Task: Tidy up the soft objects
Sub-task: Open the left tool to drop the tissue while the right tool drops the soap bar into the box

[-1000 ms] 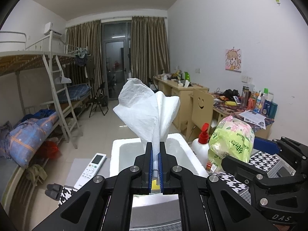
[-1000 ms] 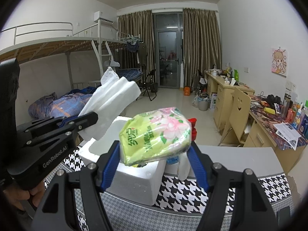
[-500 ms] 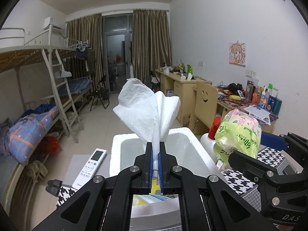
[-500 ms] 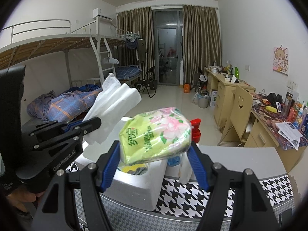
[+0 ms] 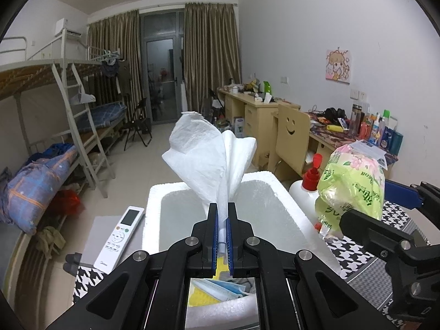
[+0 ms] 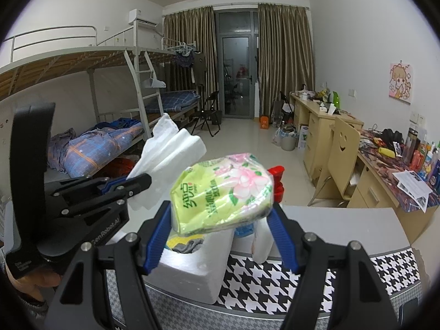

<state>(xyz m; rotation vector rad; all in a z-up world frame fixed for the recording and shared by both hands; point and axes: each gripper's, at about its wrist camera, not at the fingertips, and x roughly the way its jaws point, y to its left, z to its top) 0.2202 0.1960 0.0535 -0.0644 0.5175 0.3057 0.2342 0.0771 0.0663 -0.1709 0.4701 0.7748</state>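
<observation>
Dorm room, bunk beds on one side, desks along the other; a checked tablecloth (image 6: pixel 277 283) is covering the near table. On it a white foam box (image 5: pixel 275 192) is sitting open-topped, with cloth and a blue mask already lying in its near end.

The left gripper (image 5: pixel 222 214) is pinching a white tissue (image 5: pixel 209 159) between nearly closed jaws; the sheet is fanning up and forward from the tips, long axis running straight along the fingers, hanging right above the box opening. The right gripper (image 6: pixel 221 220) is clamping a green tissue pack (image 6: pixel 222 192) across its width, long axis lying sideways between the blue pads, just above and right of the box's near corner.

Judgement: the box is lying directly below and ahead of the left claw, so that arm is nearer for a drop; the right one is needing a short shift leftward.

Edges: a red-capped white bottle (image 5: pixel 308 184) is standing touching the box's right wall, and a remote (image 5: pixel 119 239) is lying just left of it. Room above the box looks open, though the two claws are crowding each other.
</observation>
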